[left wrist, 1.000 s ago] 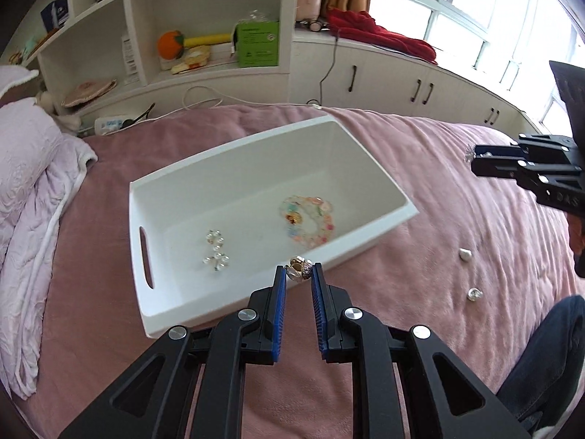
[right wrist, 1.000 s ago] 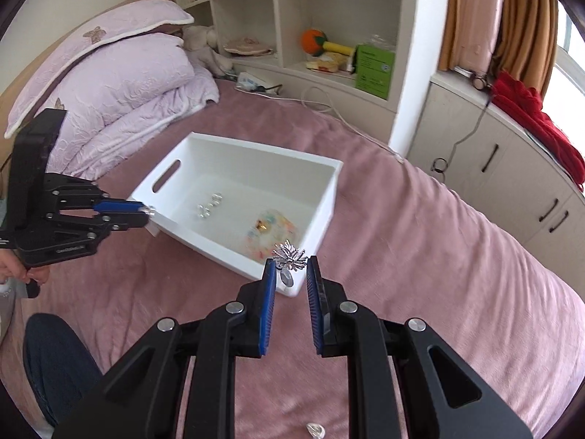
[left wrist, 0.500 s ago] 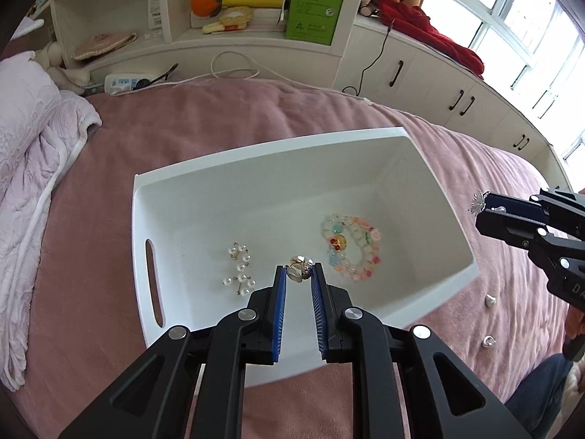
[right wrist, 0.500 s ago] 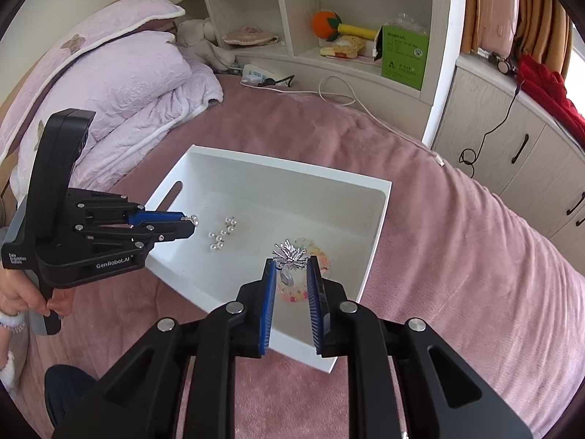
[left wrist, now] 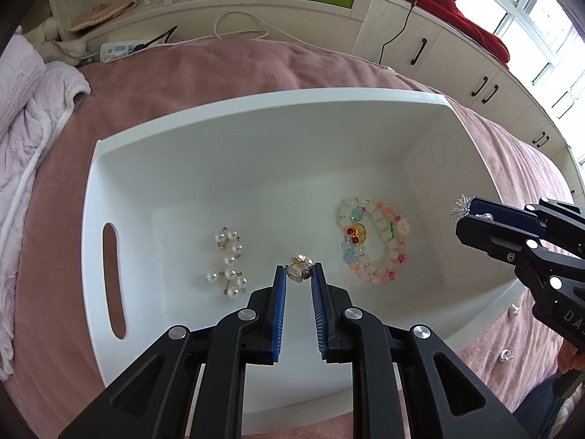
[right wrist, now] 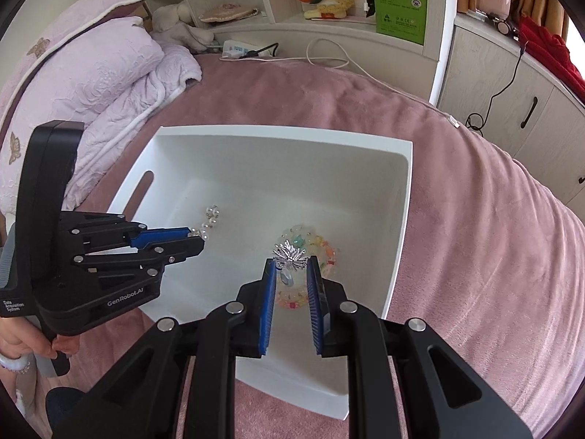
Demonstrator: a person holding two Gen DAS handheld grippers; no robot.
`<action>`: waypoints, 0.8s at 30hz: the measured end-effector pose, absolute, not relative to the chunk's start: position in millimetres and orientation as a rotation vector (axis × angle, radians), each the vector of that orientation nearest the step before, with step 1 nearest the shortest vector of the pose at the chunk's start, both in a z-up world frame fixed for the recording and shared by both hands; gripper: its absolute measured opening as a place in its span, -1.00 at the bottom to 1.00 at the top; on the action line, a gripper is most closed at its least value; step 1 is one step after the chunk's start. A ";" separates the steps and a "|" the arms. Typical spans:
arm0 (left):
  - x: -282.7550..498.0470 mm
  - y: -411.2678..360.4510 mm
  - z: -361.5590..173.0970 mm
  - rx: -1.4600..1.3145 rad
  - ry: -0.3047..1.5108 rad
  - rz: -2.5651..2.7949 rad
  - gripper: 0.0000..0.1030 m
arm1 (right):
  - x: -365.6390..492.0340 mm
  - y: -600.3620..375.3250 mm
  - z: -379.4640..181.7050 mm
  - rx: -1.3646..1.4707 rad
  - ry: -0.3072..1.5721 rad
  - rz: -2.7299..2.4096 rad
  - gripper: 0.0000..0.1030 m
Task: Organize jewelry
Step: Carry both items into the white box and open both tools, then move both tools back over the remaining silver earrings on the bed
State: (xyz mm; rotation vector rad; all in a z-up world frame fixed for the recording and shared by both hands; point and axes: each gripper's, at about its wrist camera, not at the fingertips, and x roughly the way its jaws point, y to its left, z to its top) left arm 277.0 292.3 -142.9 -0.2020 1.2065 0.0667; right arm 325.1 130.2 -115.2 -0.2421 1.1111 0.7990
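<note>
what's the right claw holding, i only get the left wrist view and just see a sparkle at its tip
Observer: A silver snowflake piece, pinched at the tips of the right claw. A pale teardrop hangs under it between the fingers.
Operator: is it over the bin
Observer: It looks so. In the right wrist view it lines up with the bead bracelet inside the white bin.
Operator: and my left claw from that side
Observer: The left claw reaches in over the bin's handle side. Its tip, with the small pearl piece, is right beside the pearl earrings.
</note>
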 end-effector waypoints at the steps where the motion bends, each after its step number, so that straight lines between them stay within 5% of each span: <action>1: 278.0 292.1 -144.6 -0.206 1.210 0.070 -0.63 | 325.5 130.3 -117.9 -0.243 1.116 0.796 -0.65; 3: 279.0 291.9 -146.1 -0.209 1.215 0.081 -0.62 | 326.0 129.8 -121.5 -0.248 1.120 0.784 -0.62; 6: 280.4 292.5 -146.7 -0.213 1.219 0.105 -0.18 | 324.9 127.3 -124.2 -0.258 1.117 0.775 -0.49; 21: 262.1 270.8 -78.7 -0.138 1.078 0.082 -0.02 | 308.0 76.2 -45.4 -0.246 0.935 0.813 0.01; 24: 253.2 255.4 -55.6 -0.144 1.017 0.051 0.17 | 305.4 51.0 -28.6 -0.215 0.902 0.783 0.47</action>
